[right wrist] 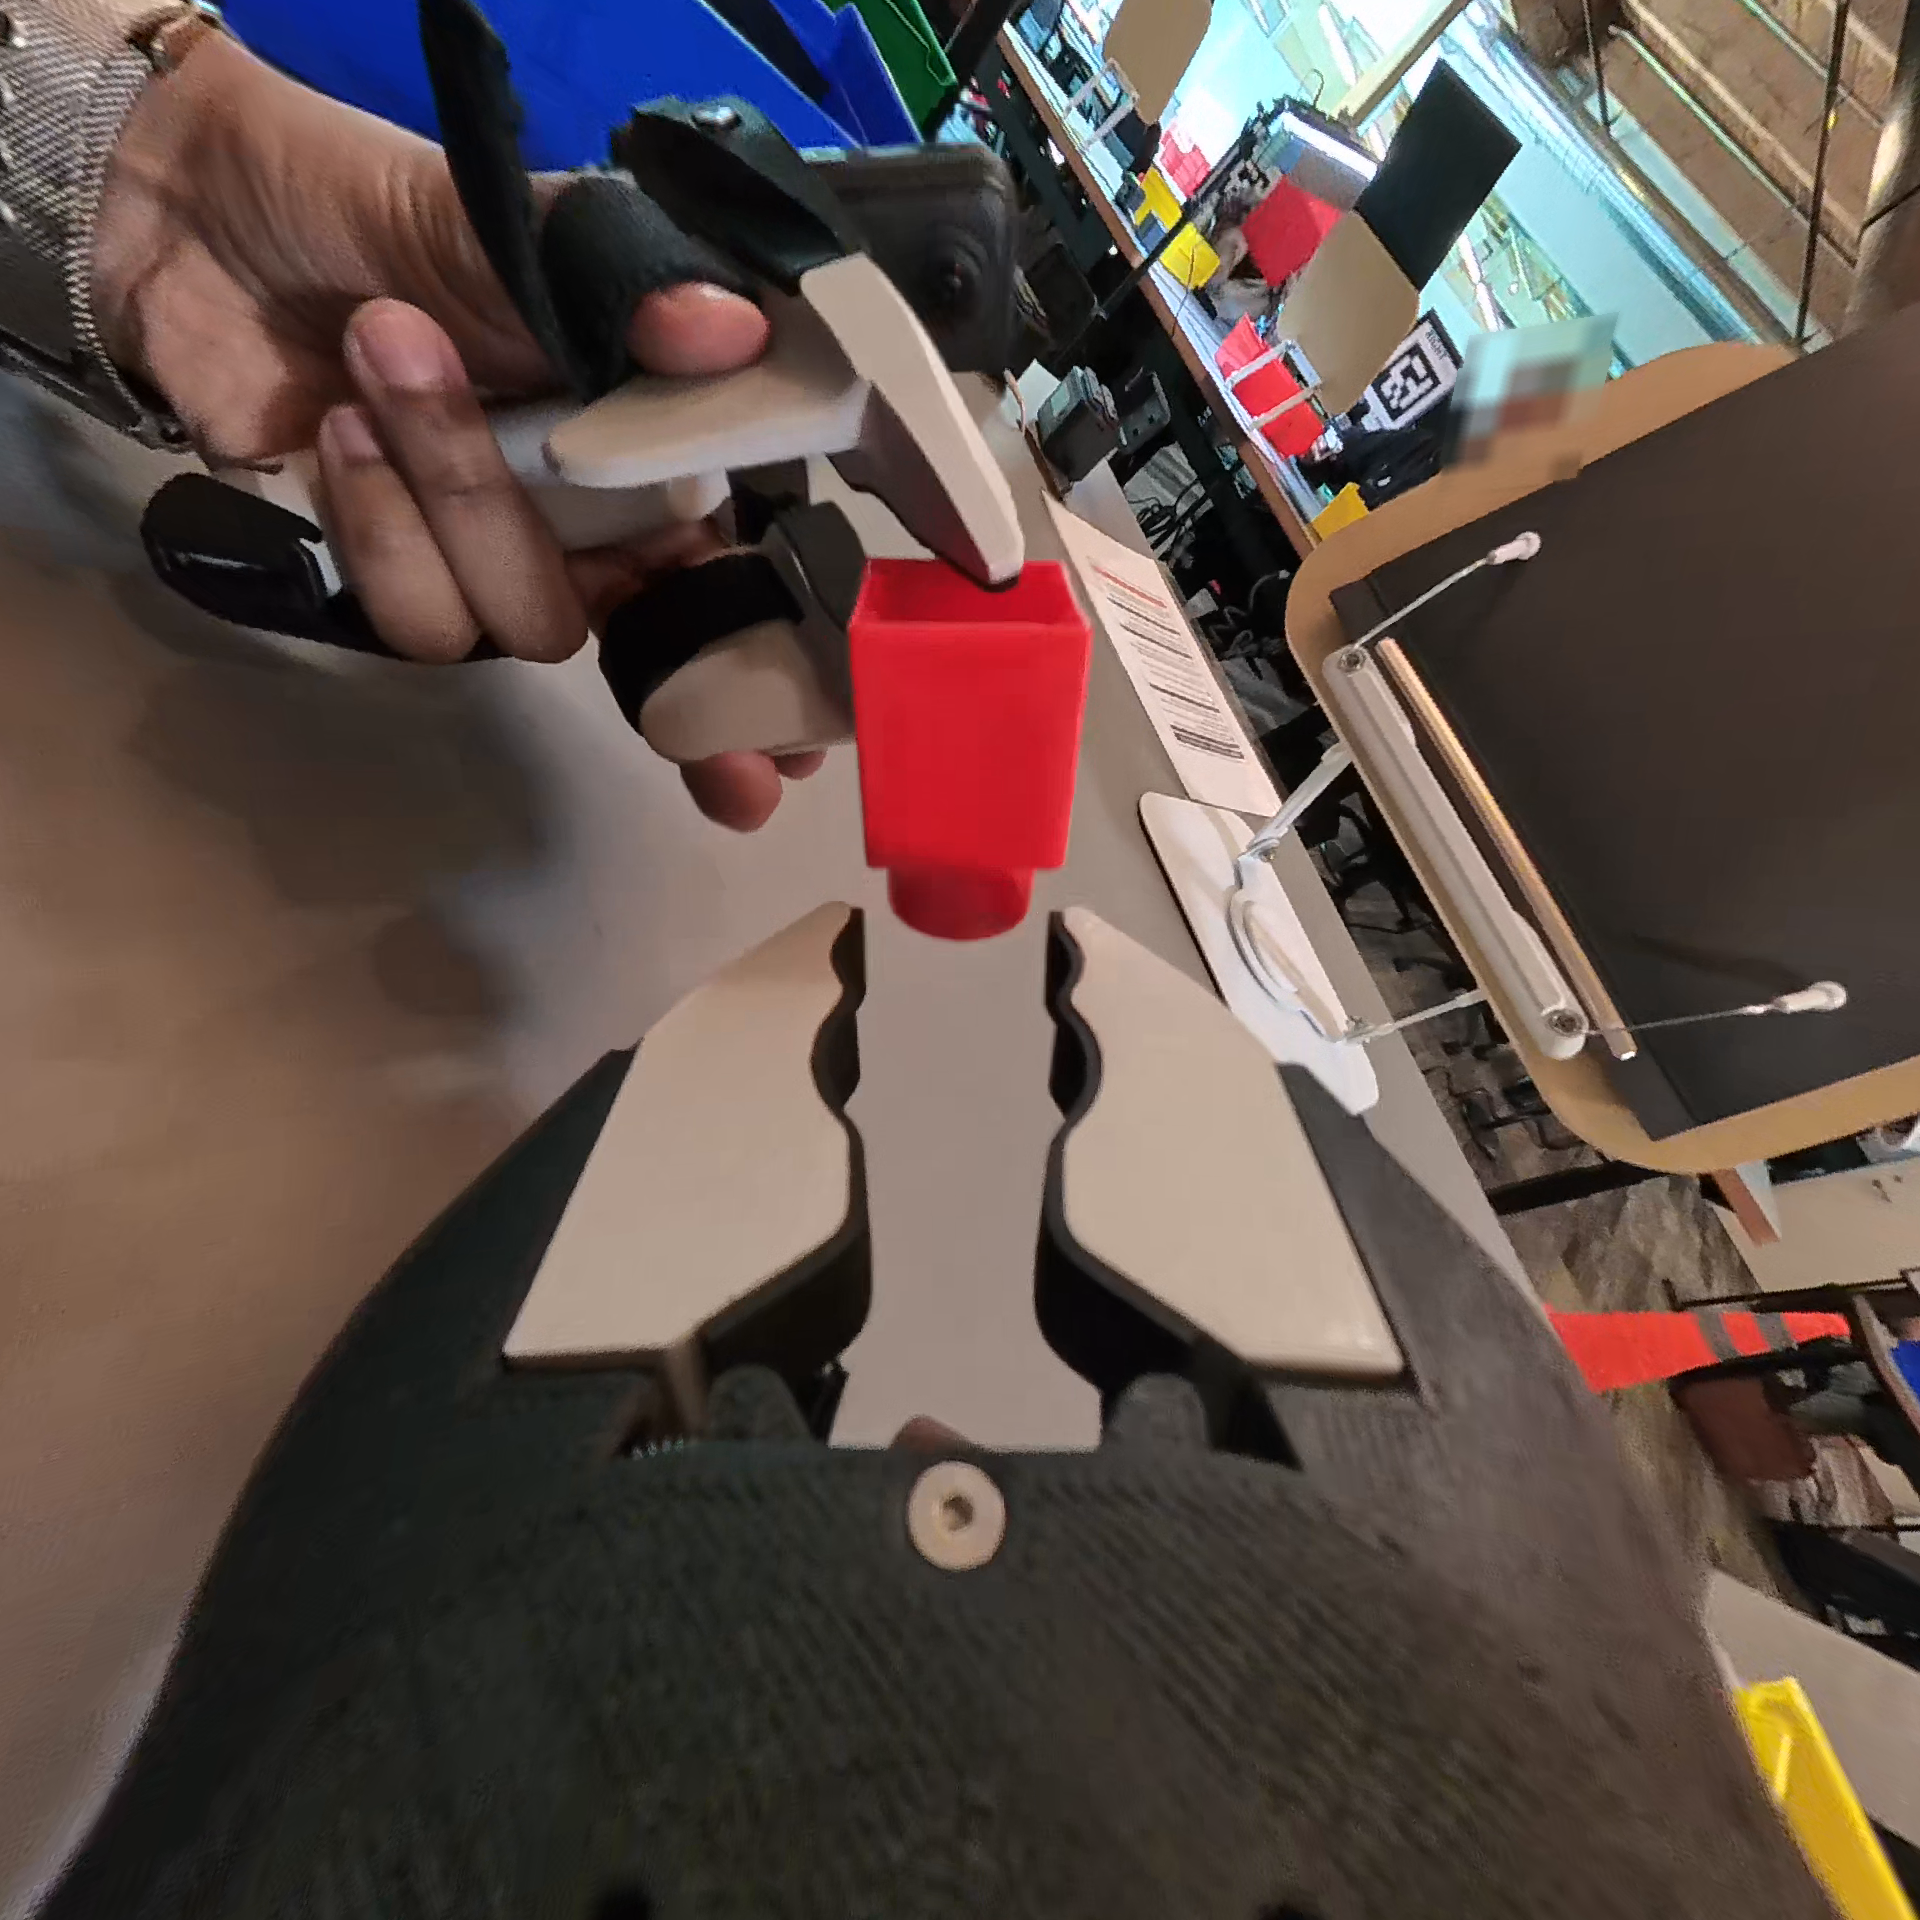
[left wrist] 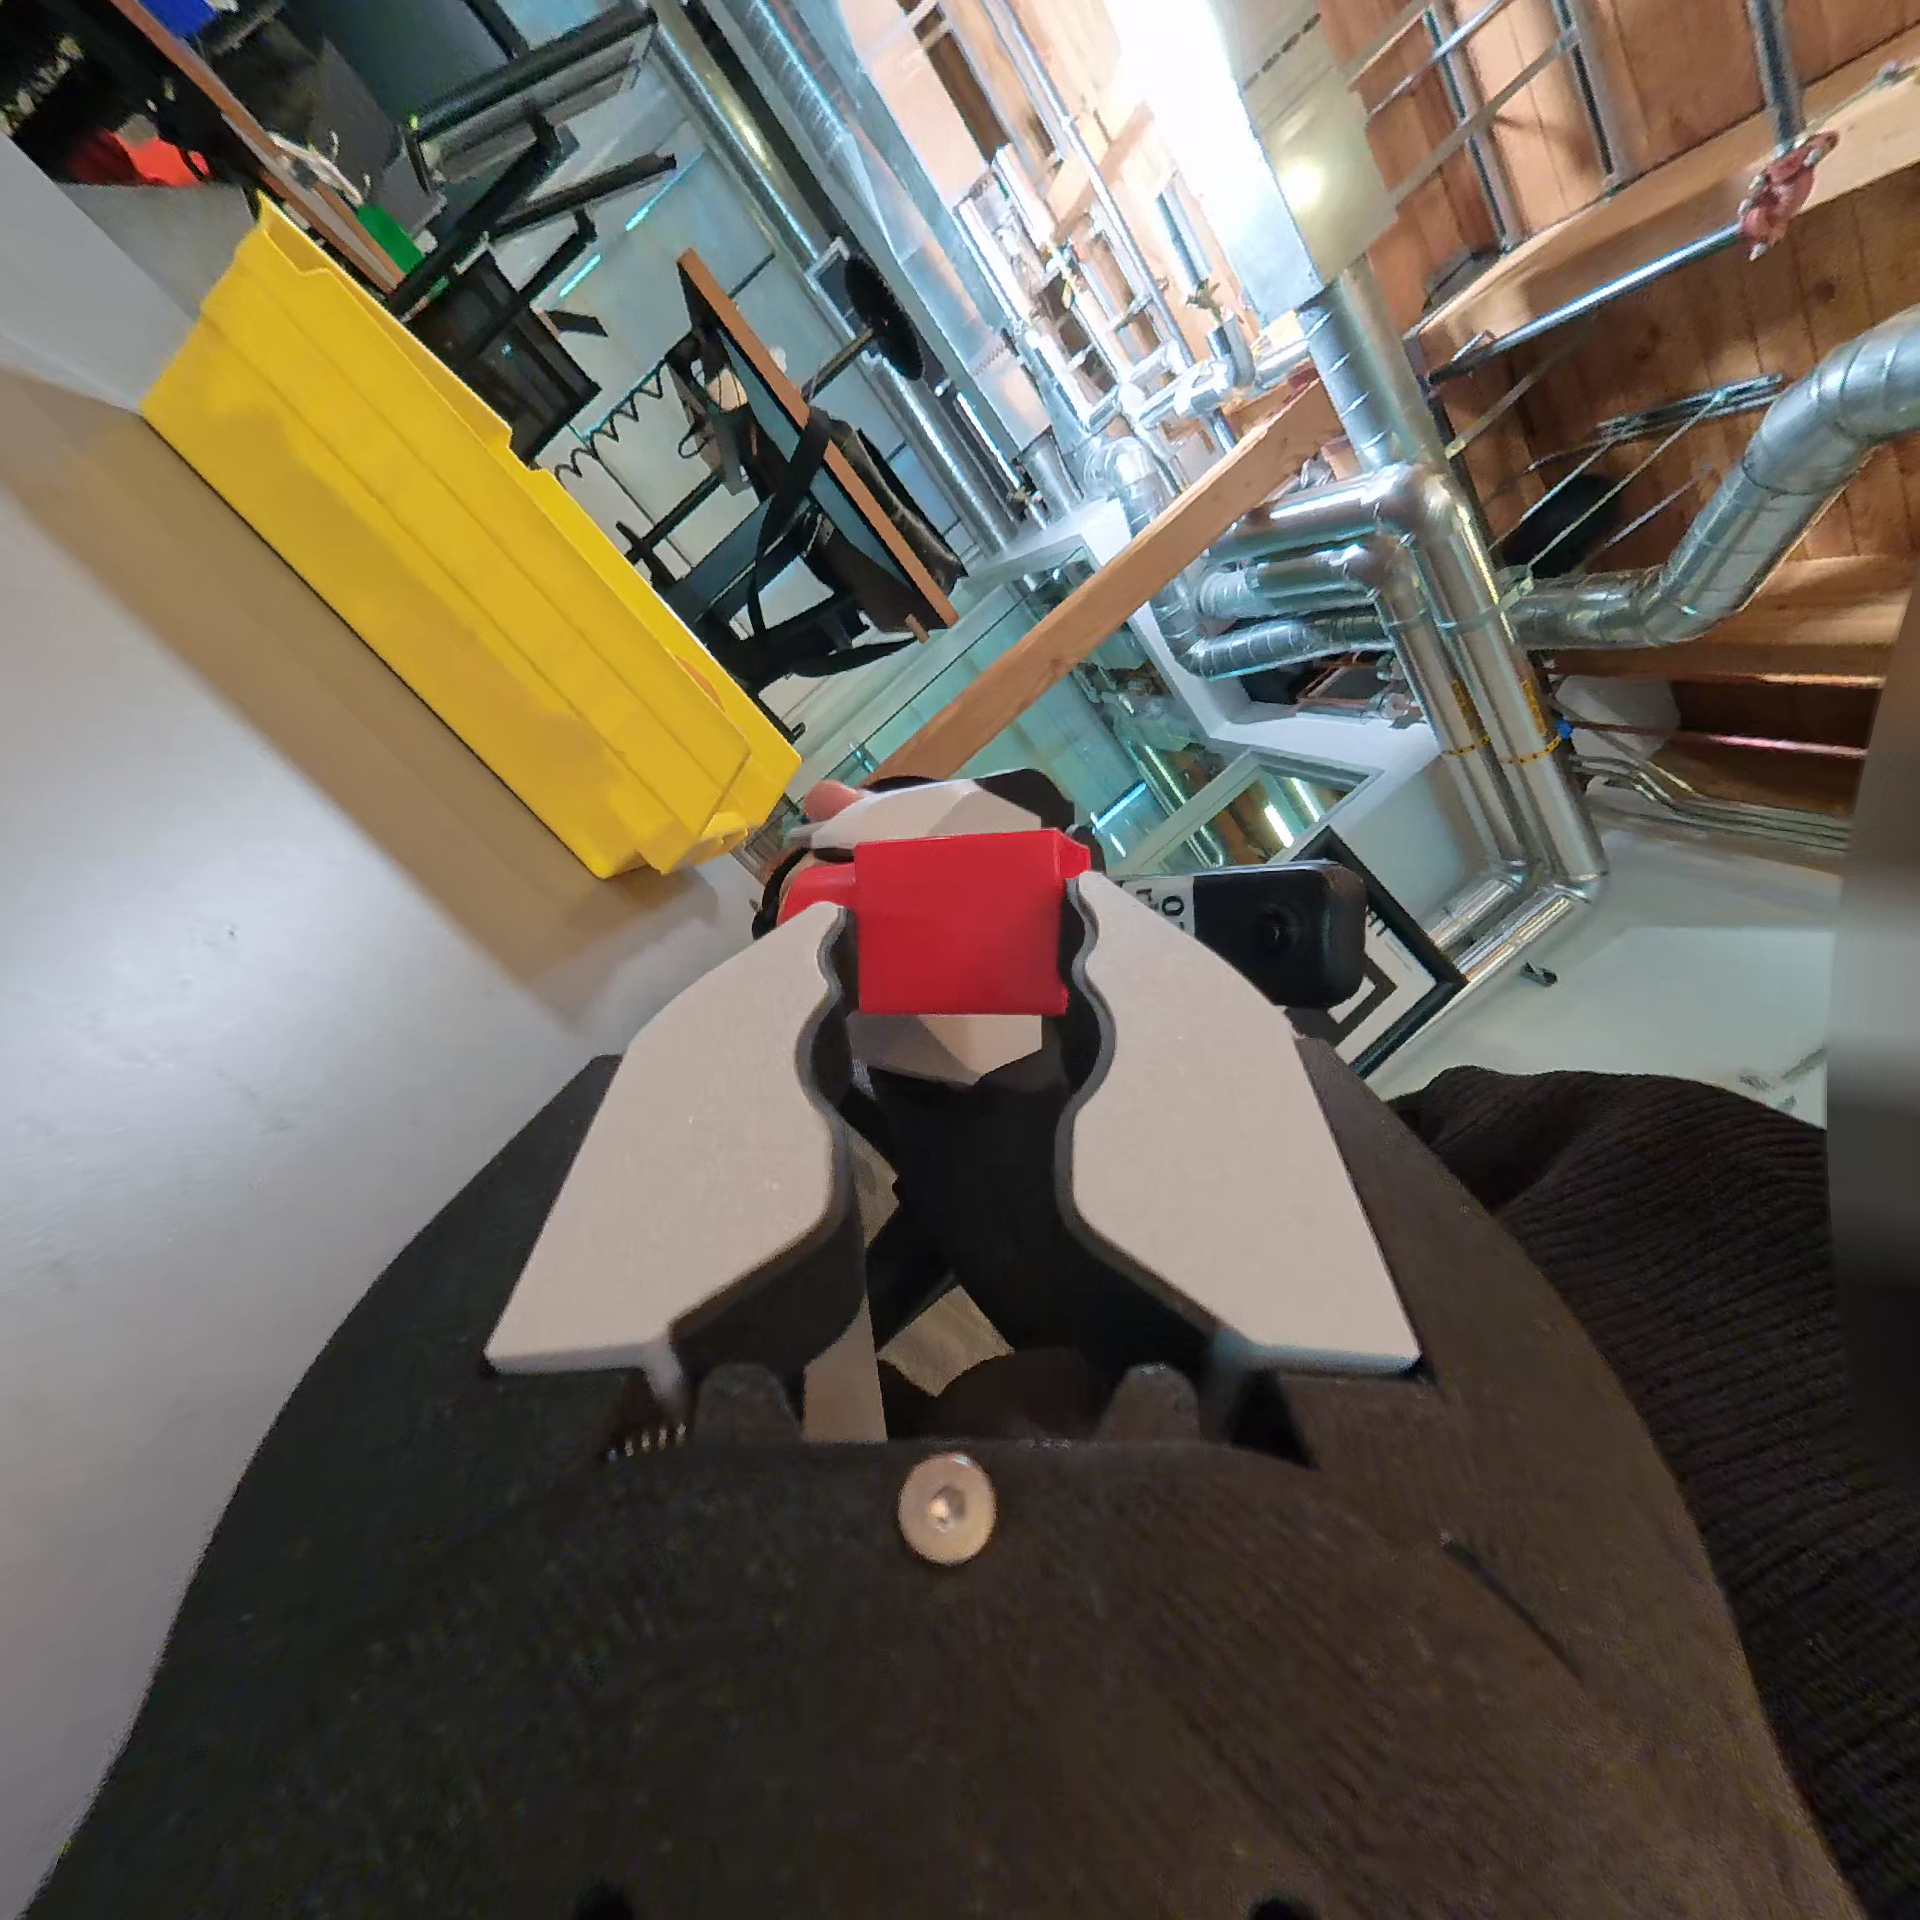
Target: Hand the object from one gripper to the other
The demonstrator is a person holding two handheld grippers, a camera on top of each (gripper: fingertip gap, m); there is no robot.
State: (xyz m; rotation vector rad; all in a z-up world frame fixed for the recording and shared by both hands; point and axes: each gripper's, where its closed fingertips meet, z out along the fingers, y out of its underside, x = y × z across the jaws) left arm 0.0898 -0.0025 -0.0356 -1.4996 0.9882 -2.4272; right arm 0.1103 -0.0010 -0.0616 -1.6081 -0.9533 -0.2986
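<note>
A red hollow square block (left wrist: 956, 935) with a round stub on one end is in my left gripper (left wrist: 958, 935), which is shut on its two sides. In the right wrist view the block (right wrist: 966, 717) hangs stub-down from the left gripper (right wrist: 914, 613), which a person's hand (right wrist: 395, 343) holds at the upper left. My right gripper (right wrist: 956, 925) is open, and the stub (right wrist: 956, 904) sits just at its tips without touching them. In the left wrist view the right gripper's grey fingertips (left wrist: 925, 810) show above and below the block.
A yellow bin (left wrist: 447, 540) stands on the grey table (left wrist: 156, 935) to the left. In the right wrist view a paper sheet (right wrist: 1164, 665) and a white pad with a wire stand (right wrist: 1247, 935) lie along the table edge. A dark panel with a wooden rim (right wrist: 1662, 727) stands at the right. Both grippers' tips are close together, under 4 cm apart.
</note>
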